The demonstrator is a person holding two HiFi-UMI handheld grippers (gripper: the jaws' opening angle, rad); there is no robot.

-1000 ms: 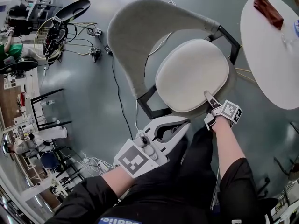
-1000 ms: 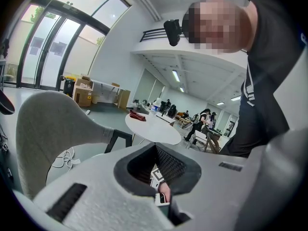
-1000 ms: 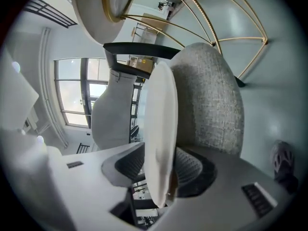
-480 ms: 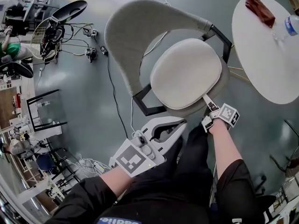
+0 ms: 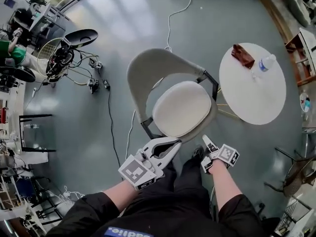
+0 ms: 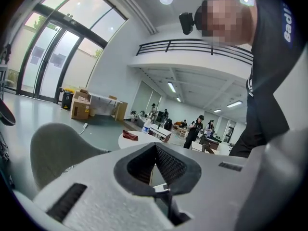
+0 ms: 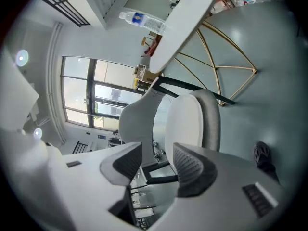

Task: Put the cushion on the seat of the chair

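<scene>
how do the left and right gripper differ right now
The left gripper has its jaws together at the tips. The right gripper has them apart, having just been opening. The left gripper is held level, while the right gripper is rolled onto its side. Shared: both hold nothing and are clear of the cushion, which lies on the chair seat.

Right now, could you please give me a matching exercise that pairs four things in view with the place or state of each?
Things:
1. cushion
2. water bottle
3. left tool
4. right tool

Places or states:
A. jaws apart, nothing between them
B. lying on the seat of the chair
C. jaws together, empty
D. on the round white table

Pairs: 1-B; 2-D; 3-C; 4-A
</scene>
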